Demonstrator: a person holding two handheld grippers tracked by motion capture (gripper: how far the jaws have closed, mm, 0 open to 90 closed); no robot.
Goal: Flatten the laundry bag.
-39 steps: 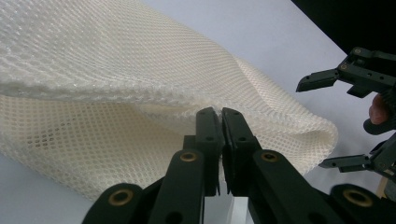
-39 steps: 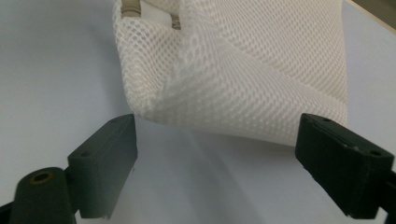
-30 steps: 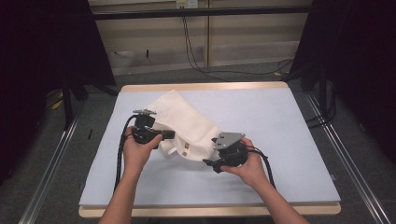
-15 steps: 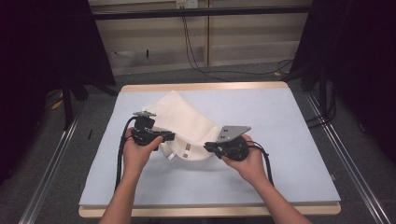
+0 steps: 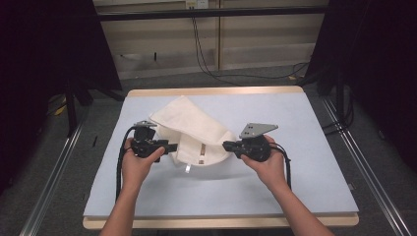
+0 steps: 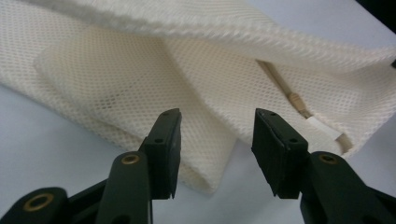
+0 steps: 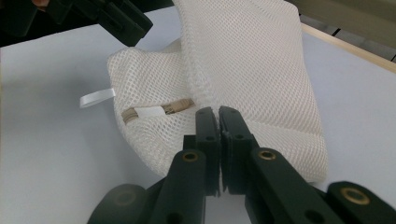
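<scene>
A white mesh bag (image 5: 196, 130) lies crumpled on the pale blue table mat (image 5: 295, 128). My left gripper (image 5: 173, 146) sits at the bag's left edge. Its jaws have just been opening and now stand apart (image 6: 217, 119), with a fold of the mesh (image 6: 116, 84) lying between them, unpressed. My right gripper (image 5: 227, 145) is at the bag's right edge, jaws shut (image 7: 218, 112) on the mesh (image 7: 252, 60), which rises slightly there. A tan zipper strip (image 7: 159, 109) and a white tag (image 7: 95, 98) show near the bag's front edge. The left gripper (image 7: 123, 21) shows at the top left of the right gripper view.
The mat lies on a wooden table with its edge (image 5: 216, 91) visible at the back. Metal rails (image 5: 364, 162) run along the floor on both sides. Cables hang against the back wall (image 5: 201, 44). Bare mat extends in front of and to the right of the bag.
The right gripper's jaws closed on the bag's right edge and the hand rose and shifted right, lifting the mesh. The left jaws opened off the bag while that hand stayed put.
</scene>
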